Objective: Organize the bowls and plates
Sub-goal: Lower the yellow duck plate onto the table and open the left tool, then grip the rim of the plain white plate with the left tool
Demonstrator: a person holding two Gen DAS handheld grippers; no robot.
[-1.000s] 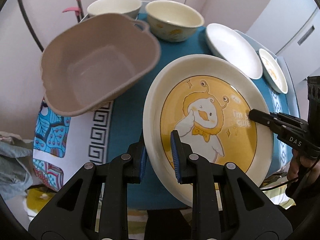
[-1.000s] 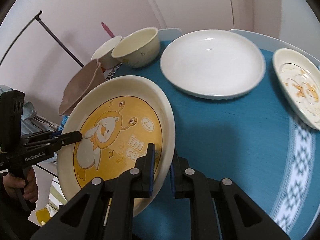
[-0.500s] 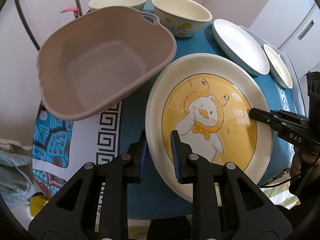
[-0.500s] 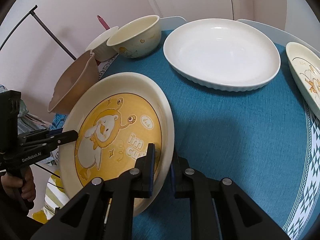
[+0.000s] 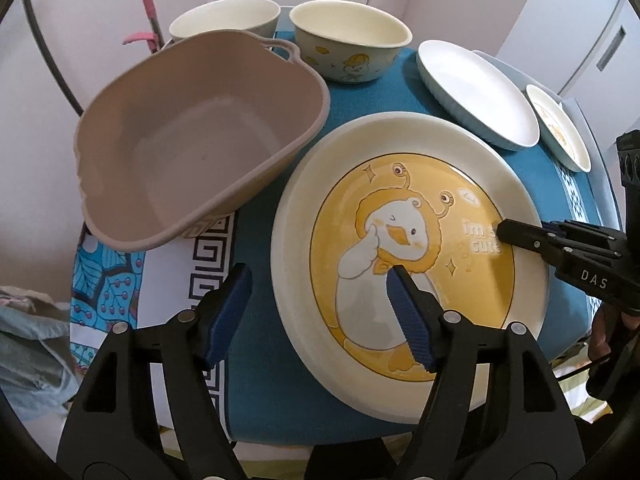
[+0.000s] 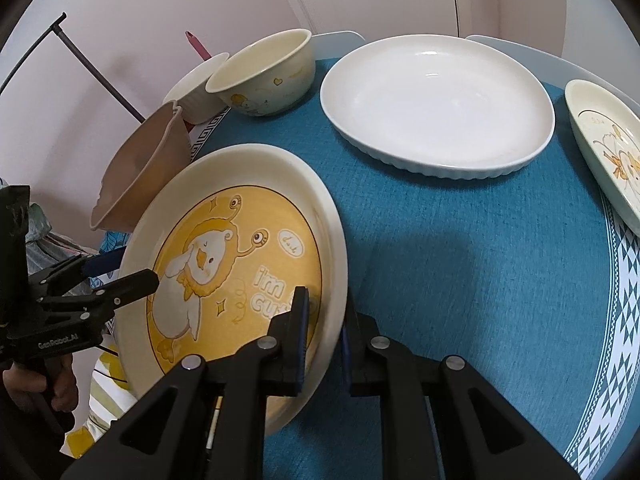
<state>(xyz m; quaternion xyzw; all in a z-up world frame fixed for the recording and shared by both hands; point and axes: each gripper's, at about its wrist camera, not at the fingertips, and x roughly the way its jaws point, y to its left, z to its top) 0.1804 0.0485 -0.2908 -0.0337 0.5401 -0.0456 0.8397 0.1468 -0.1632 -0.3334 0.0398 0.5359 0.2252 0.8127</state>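
A large cream plate with a yellow duck picture lies at the near edge of the blue-clothed table. My right gripper is shut on its right rim; it also shows in the left wrist view. My left gripper is open, its jaws standing wide either side of the plate's left rim; it also shows in the right wrist view. A white plate and a small duck plate lie further back.
A beige plastic basin stands left of the duck plate. Two cream bowls stand behind it. A pink-handled tool leans at the wall. The table edge is just below the plate.
My left gripper has opened and let go of the duck plate's left rim. The plate has come down lower and flatter toward the table. The right gripper still holds its rim.
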